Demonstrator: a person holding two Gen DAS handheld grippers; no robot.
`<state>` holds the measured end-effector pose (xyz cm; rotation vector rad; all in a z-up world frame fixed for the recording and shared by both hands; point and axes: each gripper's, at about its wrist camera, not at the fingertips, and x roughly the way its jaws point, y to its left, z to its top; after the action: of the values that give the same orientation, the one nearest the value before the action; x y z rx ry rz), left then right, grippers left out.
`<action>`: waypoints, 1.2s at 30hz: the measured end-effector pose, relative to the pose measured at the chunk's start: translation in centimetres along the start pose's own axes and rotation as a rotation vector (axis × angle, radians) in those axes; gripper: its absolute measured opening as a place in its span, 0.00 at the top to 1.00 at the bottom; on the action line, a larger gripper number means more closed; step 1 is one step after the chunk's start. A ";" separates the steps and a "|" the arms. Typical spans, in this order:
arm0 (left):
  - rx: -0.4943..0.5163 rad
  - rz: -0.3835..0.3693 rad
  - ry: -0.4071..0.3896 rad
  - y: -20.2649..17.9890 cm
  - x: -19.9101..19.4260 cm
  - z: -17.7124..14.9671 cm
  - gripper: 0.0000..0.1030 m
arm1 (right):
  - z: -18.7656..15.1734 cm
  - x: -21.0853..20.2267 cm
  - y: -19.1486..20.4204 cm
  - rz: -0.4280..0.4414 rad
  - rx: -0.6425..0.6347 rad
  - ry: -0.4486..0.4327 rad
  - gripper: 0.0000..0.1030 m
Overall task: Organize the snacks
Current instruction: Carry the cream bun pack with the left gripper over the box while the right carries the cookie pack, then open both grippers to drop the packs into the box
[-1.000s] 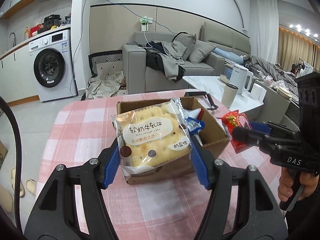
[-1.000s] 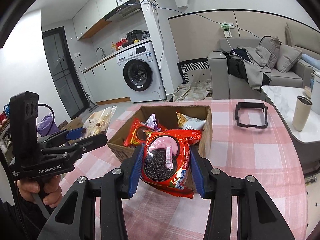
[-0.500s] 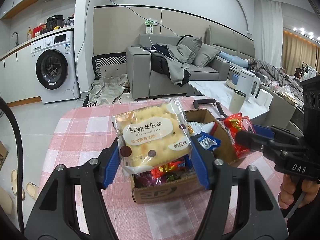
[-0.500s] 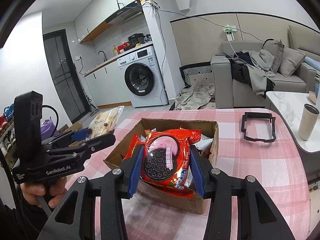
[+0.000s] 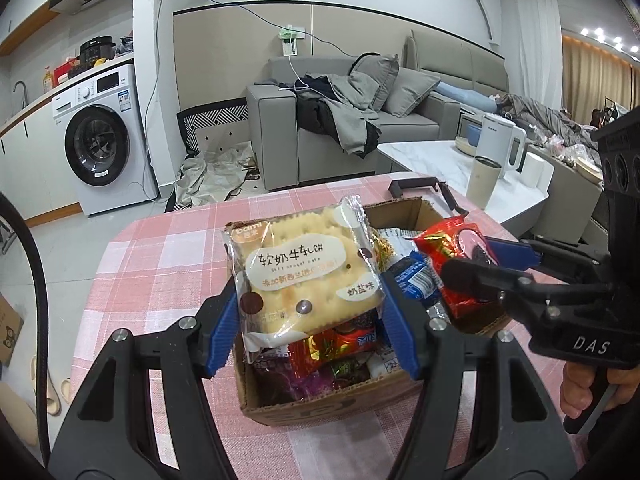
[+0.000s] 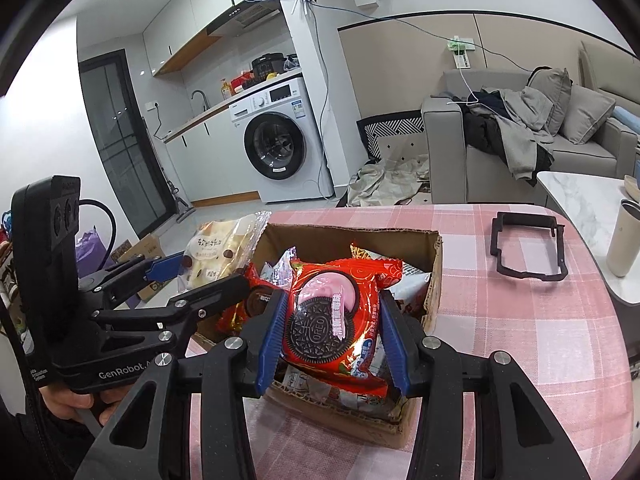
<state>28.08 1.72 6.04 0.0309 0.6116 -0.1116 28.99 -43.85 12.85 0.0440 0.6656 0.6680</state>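
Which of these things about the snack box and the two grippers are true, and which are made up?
1. The left gripper holds a pale cracker packet. True.
2. The right gripper is empty. False: it is shut on a red Oreo packet.
3. The cardboard box has snacks in it. True.
4. The tablecloth is blue with dots. False: it is pink and white checked.
5. A black frame lies inside the box. False: it lies on the tablecloth, beside it.
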 end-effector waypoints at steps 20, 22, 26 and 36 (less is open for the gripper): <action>0.025 0.003 0.046 -1.2 4.7 -2.0 0.39 | -0.1 3.5 -1.3 -0.042 -0.042 0.030 0.56; 0.021 0.000 0.046 -1.0 4.6 -2.1 0.39 | -0.3 3.5 -1.0 -0.044 -0.055 0.035 0.56; 0.000 -0.016 0.044 -0.7 4.5 -2.2 0.39 | -0.5 3.3 -0.7 -0.052 -0.080 0.039 0.56; -0.041 -0.044 0.022 0.2 1.3 -3.0 0.18 | -0.4 0.1 -1.4 -0.080 -0.044 -0.031 0.12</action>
<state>27.46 1.94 2.81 -0.0212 0.6361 -0.1409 29.62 -45.01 12.18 -0.0128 0.6196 0.6031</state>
